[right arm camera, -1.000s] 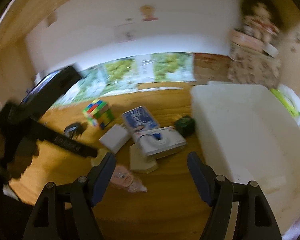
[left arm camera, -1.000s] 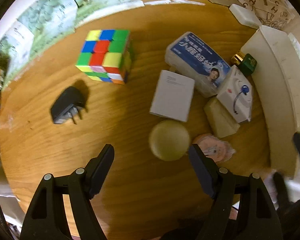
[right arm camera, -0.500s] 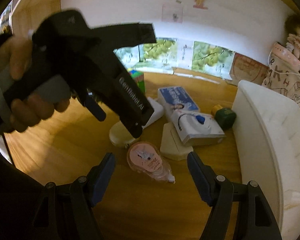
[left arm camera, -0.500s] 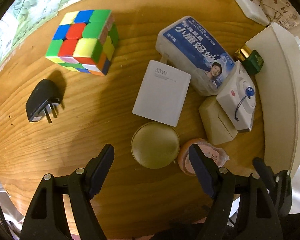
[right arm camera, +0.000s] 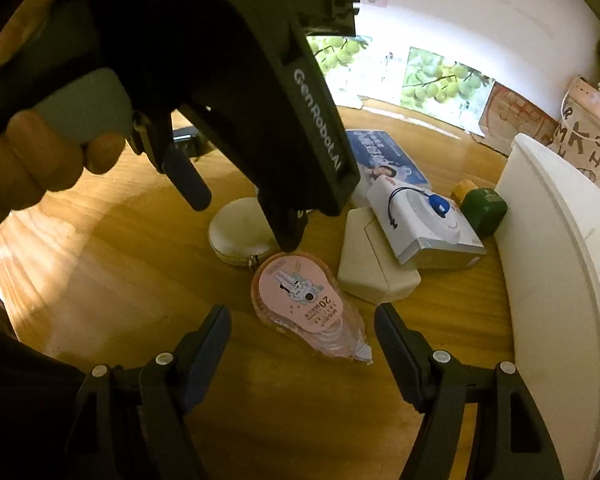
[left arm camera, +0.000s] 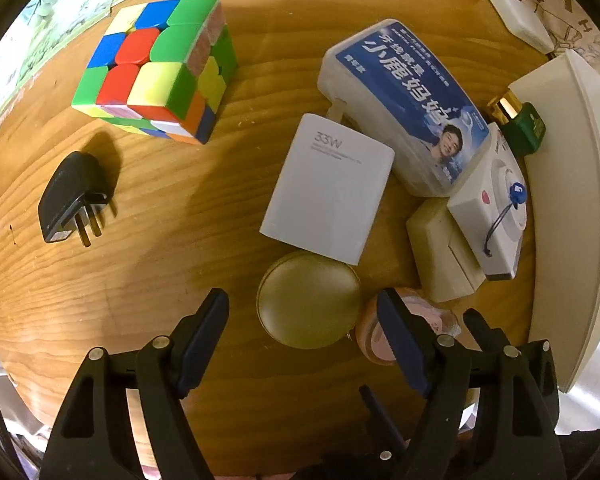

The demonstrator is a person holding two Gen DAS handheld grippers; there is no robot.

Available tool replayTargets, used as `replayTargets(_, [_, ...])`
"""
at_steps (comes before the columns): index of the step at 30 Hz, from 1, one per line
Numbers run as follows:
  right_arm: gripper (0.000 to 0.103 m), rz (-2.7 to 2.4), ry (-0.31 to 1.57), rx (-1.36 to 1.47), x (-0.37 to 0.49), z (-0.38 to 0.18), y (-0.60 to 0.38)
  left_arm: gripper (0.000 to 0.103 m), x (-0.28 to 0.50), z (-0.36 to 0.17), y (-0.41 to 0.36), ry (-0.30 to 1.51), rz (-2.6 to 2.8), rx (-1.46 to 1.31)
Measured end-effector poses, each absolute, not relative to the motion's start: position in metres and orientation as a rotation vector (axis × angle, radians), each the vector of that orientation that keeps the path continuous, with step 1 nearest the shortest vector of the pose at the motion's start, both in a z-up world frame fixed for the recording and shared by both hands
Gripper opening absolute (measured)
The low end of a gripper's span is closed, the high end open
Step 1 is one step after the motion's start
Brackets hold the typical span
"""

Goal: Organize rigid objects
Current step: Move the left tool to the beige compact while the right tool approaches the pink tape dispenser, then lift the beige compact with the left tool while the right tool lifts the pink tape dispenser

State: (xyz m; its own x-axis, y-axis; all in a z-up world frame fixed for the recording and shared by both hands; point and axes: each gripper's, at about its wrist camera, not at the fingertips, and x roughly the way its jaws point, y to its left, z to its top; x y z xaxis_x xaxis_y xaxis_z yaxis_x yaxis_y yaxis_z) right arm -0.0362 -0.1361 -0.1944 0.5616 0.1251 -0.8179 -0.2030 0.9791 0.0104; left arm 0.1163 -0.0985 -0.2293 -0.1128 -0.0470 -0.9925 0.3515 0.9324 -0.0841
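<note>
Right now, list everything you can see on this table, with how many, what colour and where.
puzzle cube: one, multicoloured, far left.
plug: one, black, left edge.
charger: one, white, centre.
round case: one, cream, between the left gripper's fingers.
tape dispenser: one, pink, beside the case.
blue-label box: one, white, behind the charger.
cream box: one, right.
bottle: one, green, by the bin.
bin: one, white, right.
left gripper: open.
right gripper: open.

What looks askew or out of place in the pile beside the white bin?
The white box with a blue tag lies tilted, propped across the cream block and the blue-labelled pack. Nothing is spilled or visibly damaged.
</note>
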Motion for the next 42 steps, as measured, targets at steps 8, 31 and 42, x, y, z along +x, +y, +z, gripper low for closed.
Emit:
replayTargets(8, [0.075, 0.211, 0.975, -0.101, -0.027, -0.204, -0.133, 0.068, 0.136, -0.238, -0.091, 1.676, -0.340, 0.211])
replayTargets(31, [0.064, 0.259, 0.991, -0.114, -0.012, -0.210, -0.136, 0.059, 0.128, -0.224, -0.089, 1.678, -0.355, 0.217])
replayTargets(42, [0.064, 0.266, 1.016, -0.107, -0.014, -0.208, -0.136, 0.059, 0.127, -0.225, -0.064, 1.679, -0.345, 0.206])
